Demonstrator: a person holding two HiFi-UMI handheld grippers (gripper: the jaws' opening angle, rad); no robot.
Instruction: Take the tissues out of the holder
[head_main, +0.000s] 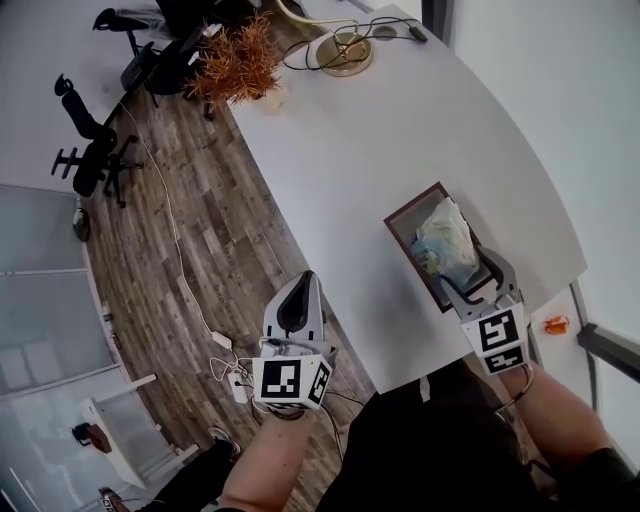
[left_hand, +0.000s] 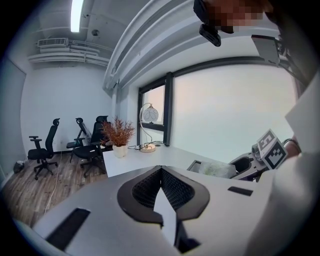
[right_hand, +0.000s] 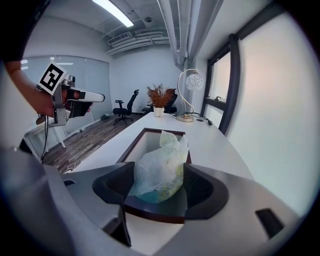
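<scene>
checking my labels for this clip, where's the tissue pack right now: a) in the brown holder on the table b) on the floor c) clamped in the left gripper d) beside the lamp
a: the tissue pack sits in the brown holder on the table, between the open jaws of the right gripper, while the left gripper is shut and empty.

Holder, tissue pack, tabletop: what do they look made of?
Holder: dark reddish-brown with a glossy rim, probably lacquered wood or leatherette. Tissue pack: thin, translucent, crinkled plastic film, seemingly over soft paper. Tabletop: smooth matte white, likely laminate.
</scene>
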